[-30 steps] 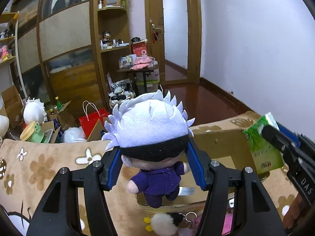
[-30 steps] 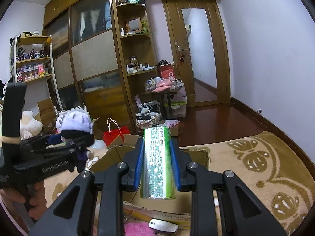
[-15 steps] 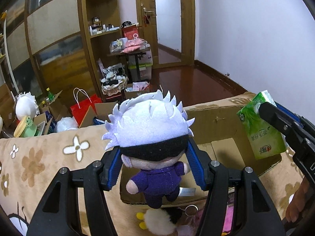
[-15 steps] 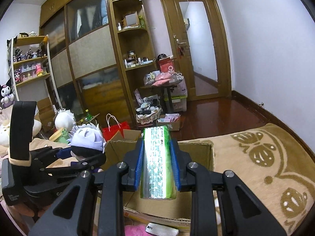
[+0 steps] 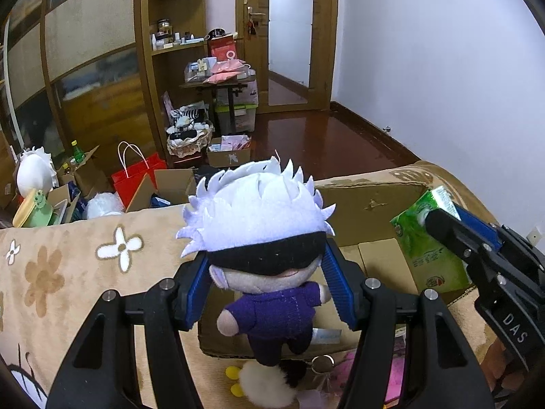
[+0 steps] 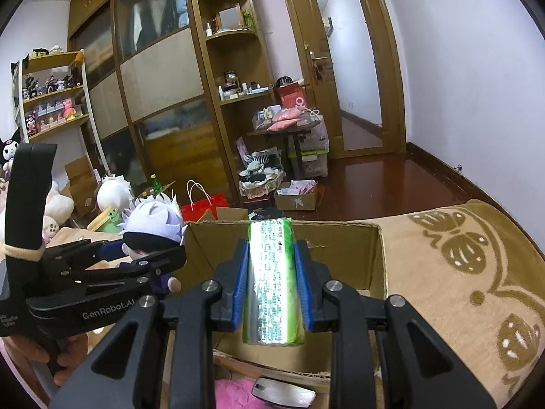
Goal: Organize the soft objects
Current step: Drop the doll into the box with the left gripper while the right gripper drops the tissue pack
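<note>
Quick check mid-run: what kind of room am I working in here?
Probably a lived-in bedroom or home storage room: a built-in wooden wardrobe, a shelf of figurines and a blanket-covered bed or sofa holding the cardboard box.

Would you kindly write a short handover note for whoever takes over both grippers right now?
Left gripper: shut on the plush doll, held by the head above the near-left edge of the cardboard box.
Right gripper: shut on the green tissue pack, held over the open box.
Done: both items picked up and brought to the box.
Left: lower and release each into the box. A white fluffy toy and a pink item lie on the blanket in front of the box, not yet packed.
</note>
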Available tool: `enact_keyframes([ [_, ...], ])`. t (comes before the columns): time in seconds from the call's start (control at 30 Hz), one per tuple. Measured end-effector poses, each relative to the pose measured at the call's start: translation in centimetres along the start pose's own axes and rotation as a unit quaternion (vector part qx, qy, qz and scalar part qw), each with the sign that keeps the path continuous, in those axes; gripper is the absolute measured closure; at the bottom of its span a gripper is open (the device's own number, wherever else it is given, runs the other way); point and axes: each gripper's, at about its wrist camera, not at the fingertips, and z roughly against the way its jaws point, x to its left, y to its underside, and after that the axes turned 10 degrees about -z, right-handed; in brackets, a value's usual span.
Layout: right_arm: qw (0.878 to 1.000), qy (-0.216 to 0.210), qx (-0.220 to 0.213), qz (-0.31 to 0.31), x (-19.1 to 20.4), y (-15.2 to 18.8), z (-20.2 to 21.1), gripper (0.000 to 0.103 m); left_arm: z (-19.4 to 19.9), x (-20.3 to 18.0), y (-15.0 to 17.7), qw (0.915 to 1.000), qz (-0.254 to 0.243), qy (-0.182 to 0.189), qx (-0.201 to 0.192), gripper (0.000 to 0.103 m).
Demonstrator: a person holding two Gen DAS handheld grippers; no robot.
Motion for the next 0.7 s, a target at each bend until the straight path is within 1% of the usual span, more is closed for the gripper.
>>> enact_keyframes([
  [0.13,1.0,0.004,0.003,-0.003,-0.1,0.1,-0.1,0.076,0.2,0.1,-0.1,0.9997,0.01,0.022,-0.007,0.043],
  [0.3,1.0,0.011,0.011,-0.014,-0.8,0.1,-0.5,0.075,-0.2,-0.3,0.0,0.9999,0.003,0.016,0.001,0.042],
  [0.57,0.999,0.018,0.028,-0.021,-1.5,0.7,-1.2,0.075,-0.7,-0.4,-0.2,0.9998,0.005,0.018,0.008,0.041],
  [0.63,0.999,0.019,0.03,-0.023,-1.5,0.8,-1.2,0.074,-0.9,-0.5,-0.2,0.9997,0.003,0.019,0.011,0.036],
  [0.67,0.999,0.02,0.03,-0.023,-1.5,0.8,-1.2,0.074,-1.0,-0.6,-0.1,0.9998,0.001,0.018,0.012,0.03],
  [0.7,0.999,0.021,0.031,-0.023,-1.5,0.8,-1.2,0.074,-0.9,-0.7,-0.1,0.9998,-0.002,0.017,0.011,0.027],
])
